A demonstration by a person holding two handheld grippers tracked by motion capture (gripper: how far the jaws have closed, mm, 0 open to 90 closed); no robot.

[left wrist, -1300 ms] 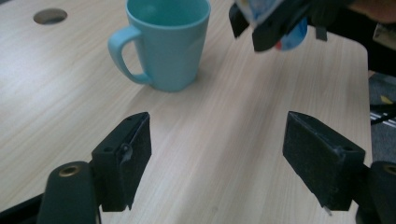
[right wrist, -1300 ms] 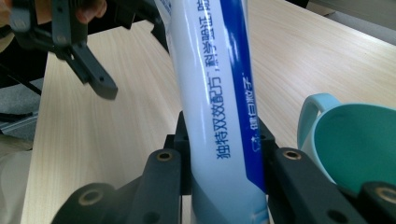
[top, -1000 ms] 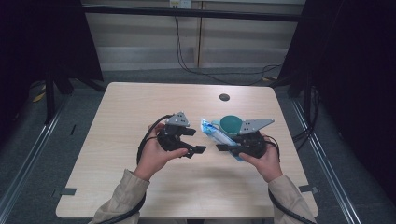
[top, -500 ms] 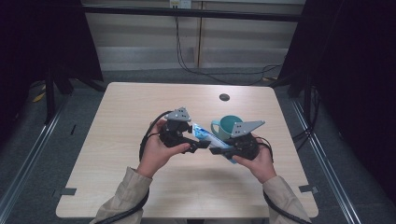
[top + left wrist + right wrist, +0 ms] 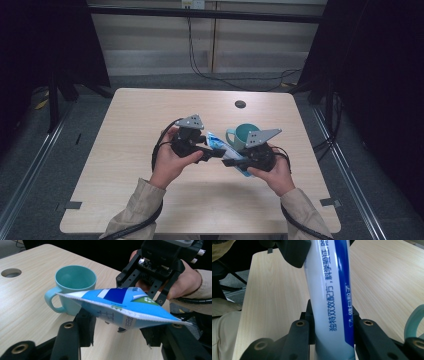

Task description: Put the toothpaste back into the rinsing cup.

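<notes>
My right gripper (image 5: 331, 315) has its fingers clamped on the body of the blue-and-white tube (image 5: 125, 305), holding it in the air above the near half of the desk (image 5: 150, 115). My left gripper (image 5: 120, 328) has just been narrowing its fingers around the tube's flat crimped end, which lies between them. One pad sits against the tube in the right gripper view, but I cannot tell whether both are biting yet.

The main risk, as I judge it, is that flat end. It is wide and thin, so if my left fingers catch only its edge it could fold or slide out. If I then pull or twist, the slick tube might slip through my right fingers and drop. Squeezing the body too hard could also force paste out.

The teal mug (image 5: 75, 282) stands upright just behind the tube, so a swing of either hand could knock it.

The desk is pale wood grain with a round hole (image 5: 240, 104) near its far edge. Past it are grey floor, loose cables (image 5: 200, 70) and dark curtains on both sides.
</notes>
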